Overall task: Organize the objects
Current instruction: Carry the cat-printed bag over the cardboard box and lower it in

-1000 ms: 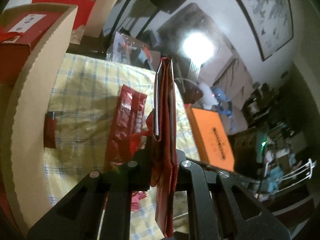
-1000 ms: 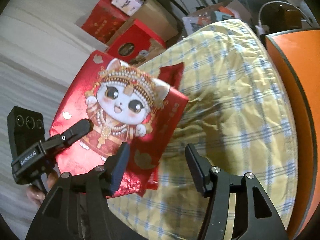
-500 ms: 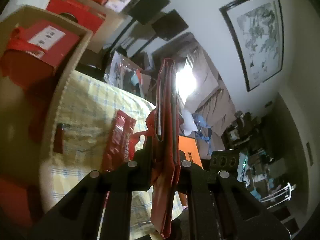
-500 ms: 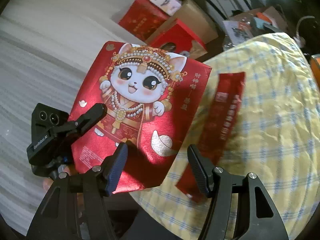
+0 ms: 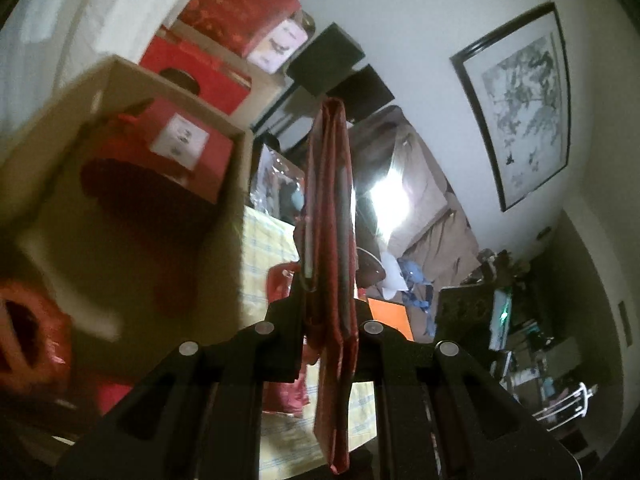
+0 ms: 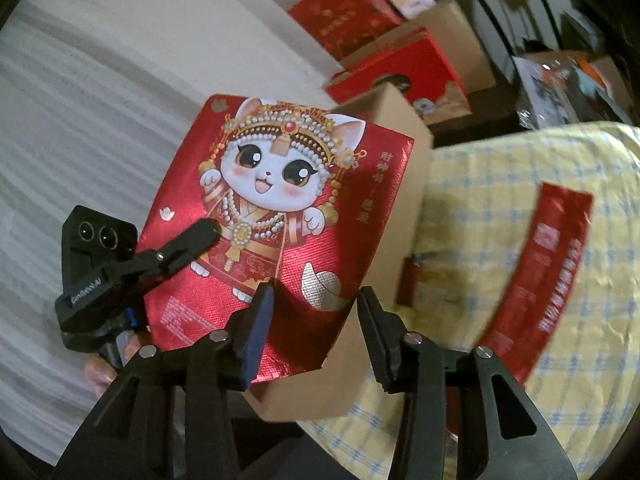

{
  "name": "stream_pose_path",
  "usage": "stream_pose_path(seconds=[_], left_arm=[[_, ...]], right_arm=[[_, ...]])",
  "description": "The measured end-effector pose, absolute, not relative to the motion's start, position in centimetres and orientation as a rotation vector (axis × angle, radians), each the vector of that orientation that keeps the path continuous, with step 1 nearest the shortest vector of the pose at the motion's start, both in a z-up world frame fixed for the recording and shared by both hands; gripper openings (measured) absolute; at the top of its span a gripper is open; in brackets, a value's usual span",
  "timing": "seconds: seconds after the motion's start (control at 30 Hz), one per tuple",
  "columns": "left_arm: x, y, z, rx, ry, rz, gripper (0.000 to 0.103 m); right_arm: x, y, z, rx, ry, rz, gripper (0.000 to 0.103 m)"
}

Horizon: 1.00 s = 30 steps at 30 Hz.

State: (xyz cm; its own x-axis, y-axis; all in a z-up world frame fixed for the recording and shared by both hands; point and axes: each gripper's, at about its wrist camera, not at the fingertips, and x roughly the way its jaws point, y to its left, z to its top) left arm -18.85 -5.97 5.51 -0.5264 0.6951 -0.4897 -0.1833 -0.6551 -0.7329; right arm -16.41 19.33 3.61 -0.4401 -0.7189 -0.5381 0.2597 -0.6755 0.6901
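Left gripper clamps the red cat-print gift bag; right gripper, jaws just narrowing, holds nothing

Passage toward the open carton is blocked by the held red bag; cloth beside it is partly clear.

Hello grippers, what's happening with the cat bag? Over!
Left gripper shut on cat bag. Right gripper open, jaws just closing around its corner. Cardboard box close behind.

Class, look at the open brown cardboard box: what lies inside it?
Inside the brown cardboard box sits a red box with a white label; its dark bottom stays unseen.
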Motion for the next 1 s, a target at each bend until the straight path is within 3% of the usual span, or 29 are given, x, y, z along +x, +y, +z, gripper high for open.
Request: stream_pose_path(seconds=[0.33, 0.63, 0.93, 1.0], left_arm=[[-19.3, -10.6, 4.3, -1.118, -0.856, 2.197, 0.011], [-21.5, -12.7, 1.3, -1.22, -0.847, 2.201, 0.012], [-22.5, -13.5, -2.8, -1.349, -0.855, 2.206, 0.011], [-22.6, -13.6, -3.2, -1.385, -0.853, 2.213, 0.016]], right_arm=[[-19.5, 13.9, 4.8, 1.182, -0.548, -2.153, 0.045], [-21.7, 12.2, 3.0, 1.225, -0.488, -2.171, 0.038], [-22.5, 11.8, 2.0, 1.239, -0.465, -2.175, 0.038], [-22.3, 12.0, 2.0, 1.238, -0.467, -2.176, 0.038]])
